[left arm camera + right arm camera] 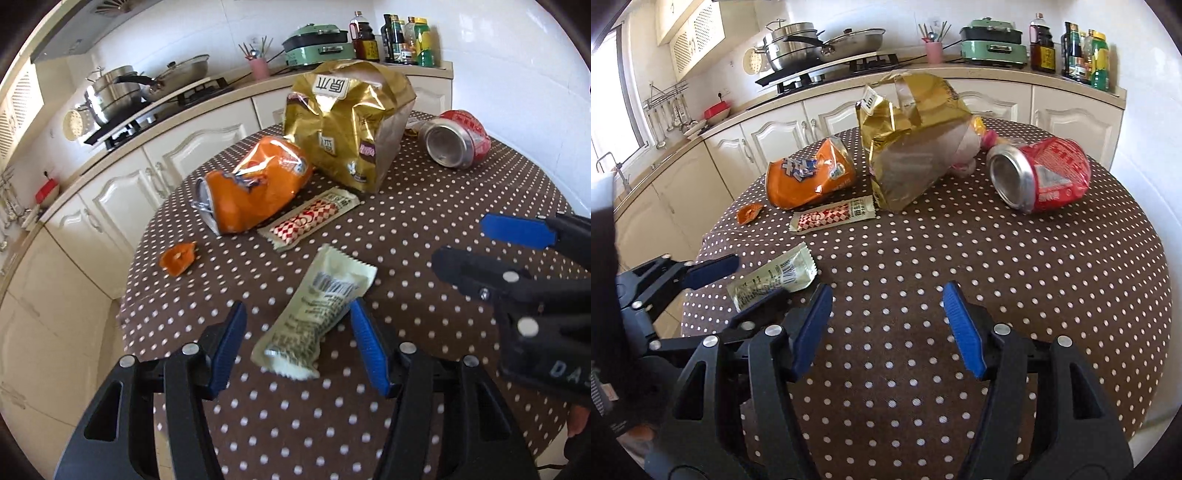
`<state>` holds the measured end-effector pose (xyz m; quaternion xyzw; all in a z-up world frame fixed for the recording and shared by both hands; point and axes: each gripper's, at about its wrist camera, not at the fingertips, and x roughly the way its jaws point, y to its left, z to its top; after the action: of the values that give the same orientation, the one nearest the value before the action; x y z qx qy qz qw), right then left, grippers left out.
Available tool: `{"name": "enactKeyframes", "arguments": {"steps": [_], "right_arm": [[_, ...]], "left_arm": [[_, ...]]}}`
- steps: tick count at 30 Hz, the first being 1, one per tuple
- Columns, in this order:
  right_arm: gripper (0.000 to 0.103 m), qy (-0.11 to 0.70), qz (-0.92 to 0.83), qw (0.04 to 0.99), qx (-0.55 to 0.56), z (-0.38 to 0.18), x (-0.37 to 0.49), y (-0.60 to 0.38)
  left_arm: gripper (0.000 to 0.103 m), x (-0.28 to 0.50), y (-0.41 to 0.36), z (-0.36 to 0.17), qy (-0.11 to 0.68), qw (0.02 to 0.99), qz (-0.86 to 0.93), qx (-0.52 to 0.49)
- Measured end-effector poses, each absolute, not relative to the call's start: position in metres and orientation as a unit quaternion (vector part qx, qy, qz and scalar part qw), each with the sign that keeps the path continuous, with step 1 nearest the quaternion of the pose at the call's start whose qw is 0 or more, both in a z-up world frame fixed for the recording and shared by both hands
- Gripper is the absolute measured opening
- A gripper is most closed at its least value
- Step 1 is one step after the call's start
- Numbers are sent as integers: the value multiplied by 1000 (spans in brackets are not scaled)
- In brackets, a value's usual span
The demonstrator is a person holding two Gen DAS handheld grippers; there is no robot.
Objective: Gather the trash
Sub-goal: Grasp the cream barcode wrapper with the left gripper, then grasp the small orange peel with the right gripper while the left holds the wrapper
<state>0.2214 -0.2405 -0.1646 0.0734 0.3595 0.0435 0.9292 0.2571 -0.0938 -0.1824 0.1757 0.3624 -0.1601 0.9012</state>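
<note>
Trash lies on a round table with a brown dotted cloth [424, 206] [960, 258]. My left gripper [298, 305] [761, 276] is open, its blue pads on either side of a pale green wrapper [325, 295] [775, 277] without pressing on it. To its right, my right gripper [886, 290] [460, 240] is open over bare cloth with nothing between its pads. Further back lie a red-and-white checked wrapper [310, 218] [831, 218], a crushed orange can [255, 192] [809, 177], an orange scrap [177, 254] [749, 212], a gold bag [347, 122] [912, 147] and a dented red can [458, 136] [1041, 173].
The table's left edge [129, 288] drops off close to the orange scrap. Behind the table runs a cream kitchen counter [997, 79] with a stove and pots [812, 44], a pink utensil cup [933, 51], a green appliance [991, 44] and several bottles [1082, 55].
</note>
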Motion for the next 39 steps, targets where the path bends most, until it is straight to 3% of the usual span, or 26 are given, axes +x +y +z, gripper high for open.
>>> {"name": "enactKeyframes", "arguments": {"steps": [6, 9, 21, 39], "right_arm": [[65, 367, 46, 927, 61, -163, 232, -235], [65, 371, 50, 926, 55, -165, 236, -228], [66, 380, 81, 920, 47, -156, 273, -194], [66, 416, 165, 894, 17, -163, 342, -84]], "left_arm": [[24, 259, -88, -183, 376, 895, -199, 134], [15, 257, -87, -183, 373, 899, -196, 122], [12, 271, -11, -164, 352, 929, -115, -19], [12, 291, 87, -158, 320, 942, -4, -99]]}}
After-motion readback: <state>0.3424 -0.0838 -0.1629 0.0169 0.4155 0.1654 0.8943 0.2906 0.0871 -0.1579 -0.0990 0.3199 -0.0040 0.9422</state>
